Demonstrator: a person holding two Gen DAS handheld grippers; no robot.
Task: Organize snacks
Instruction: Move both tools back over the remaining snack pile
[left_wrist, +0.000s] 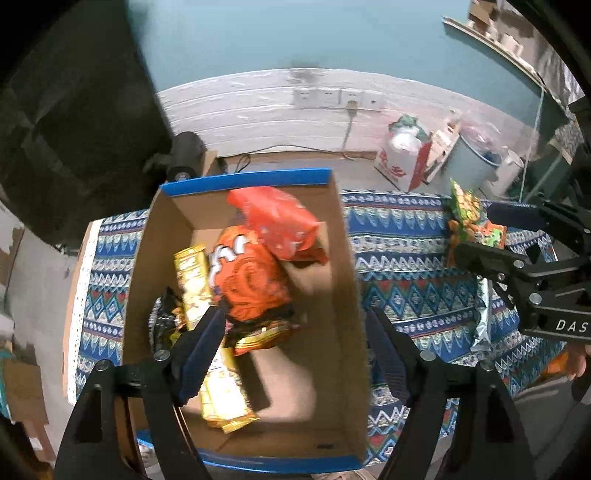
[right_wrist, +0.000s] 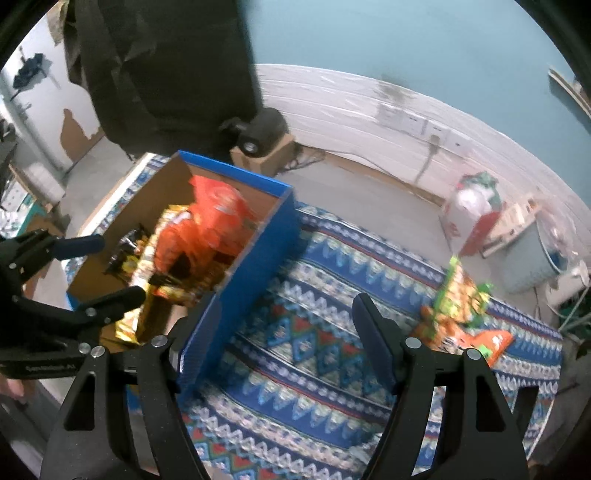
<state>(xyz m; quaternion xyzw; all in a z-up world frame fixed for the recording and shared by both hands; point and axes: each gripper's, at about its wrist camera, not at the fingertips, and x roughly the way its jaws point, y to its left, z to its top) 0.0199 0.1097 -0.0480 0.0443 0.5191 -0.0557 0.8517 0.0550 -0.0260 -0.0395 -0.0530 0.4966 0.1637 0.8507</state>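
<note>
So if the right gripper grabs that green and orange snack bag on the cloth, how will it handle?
The green and orange snack bag looks like crinkled film, so probably floppy and light. Its glossy surface may slip between the fingers. It seems puffed, so the open right gripper should pinch an edge, likely without crushing the contents.

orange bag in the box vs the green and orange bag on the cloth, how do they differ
The orange bag lies inside the box, piled among other packets; the green bag lies out on the patterned cloth, outside the box. The orange bag is mostly plain orange with white lettering; the green bag mixes green, yellow and orange print. The orange bag sits under the open left gripper; the green bag lies ahead of the open right gripper. Both are soft snack packets, ungripped.
</note>
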